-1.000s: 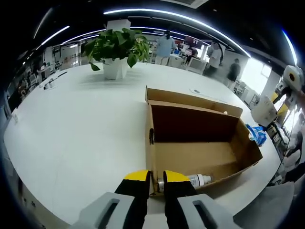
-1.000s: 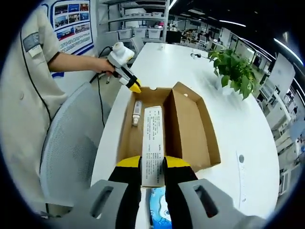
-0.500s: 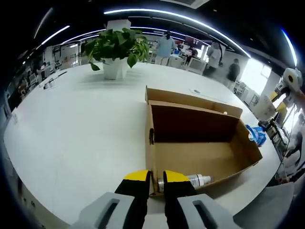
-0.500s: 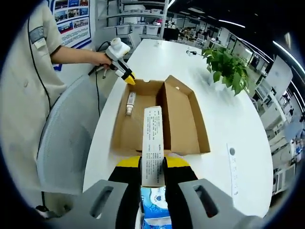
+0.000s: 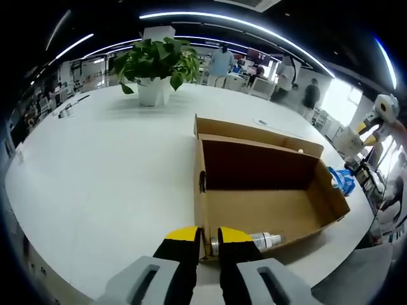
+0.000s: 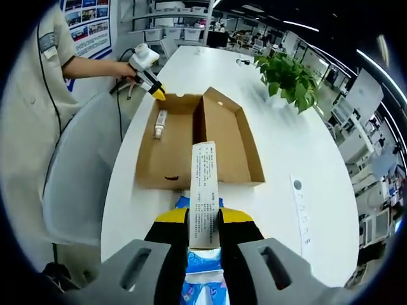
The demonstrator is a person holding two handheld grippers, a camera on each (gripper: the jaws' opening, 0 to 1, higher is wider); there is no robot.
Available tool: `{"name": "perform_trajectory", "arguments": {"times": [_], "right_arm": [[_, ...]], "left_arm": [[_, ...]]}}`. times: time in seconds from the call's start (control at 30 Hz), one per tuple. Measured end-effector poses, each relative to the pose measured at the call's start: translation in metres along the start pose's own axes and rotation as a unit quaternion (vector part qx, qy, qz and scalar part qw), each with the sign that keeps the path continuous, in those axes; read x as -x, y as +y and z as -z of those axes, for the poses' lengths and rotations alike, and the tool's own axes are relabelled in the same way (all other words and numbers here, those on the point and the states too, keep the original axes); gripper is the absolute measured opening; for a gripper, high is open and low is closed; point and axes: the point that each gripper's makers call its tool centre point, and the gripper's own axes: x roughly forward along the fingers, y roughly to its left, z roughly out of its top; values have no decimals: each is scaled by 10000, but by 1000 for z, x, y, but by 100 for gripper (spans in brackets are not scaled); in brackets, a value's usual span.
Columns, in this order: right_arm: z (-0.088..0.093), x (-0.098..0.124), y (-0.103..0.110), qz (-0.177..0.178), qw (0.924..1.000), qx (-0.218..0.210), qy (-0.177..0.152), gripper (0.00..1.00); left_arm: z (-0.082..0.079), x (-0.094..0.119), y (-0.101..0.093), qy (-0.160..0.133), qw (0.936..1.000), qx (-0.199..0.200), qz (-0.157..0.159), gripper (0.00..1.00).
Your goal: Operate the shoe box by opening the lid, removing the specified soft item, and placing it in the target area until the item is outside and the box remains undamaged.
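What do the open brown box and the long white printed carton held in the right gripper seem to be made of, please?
The open brown box looks like matte corrugated cardboard: raw brown walls with folded flaps. The long white printed carton looks like thin paperboard with a smooth finish, having crisp edges and fine print, though a coating cannot be told.

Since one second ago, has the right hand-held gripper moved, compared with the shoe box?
Yes. The right hand-held gripper, shut on the white carton, has pulled back from the shoe box, which stayed on the table; the carton is now outside it.
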Motion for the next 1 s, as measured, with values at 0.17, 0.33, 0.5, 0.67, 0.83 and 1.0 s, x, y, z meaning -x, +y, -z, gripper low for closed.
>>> {"name": "perform_trajectory", "arguments": {"times": [0.17, 0.33, 0.5, 0.67, 0.83, 1.0], "right_arm": [[16, 0, -10, 75, 9998, -28, 158, 15], [29, 0, -15, 97, 9995, -30, 302, 15], [45, 0, -19, 113, 9987, 1, 499, 15], [64, 0, -24, 108, 9976, -36, 690, 15], [83, 1, -27, 99, 9959, -23, 901, 15], [101, 2, -34, 129, 9941, -106, 1068, 15]], "left_arm": [[0, 0, 0, -2, 10000, 19, 14, 10], [-1, 0, -1, 14, 10000, 9, 11, 10], [-1, 0, -1, 8, 10000, -1, 7, 10], [-1, 0, -1, 20, 10000, -17, 10, 10], [-1, -1, -1, 55, 10000, -51, 10, 10], [-1, -2, 0, 43, 10000, -15, 6, 10]]}}
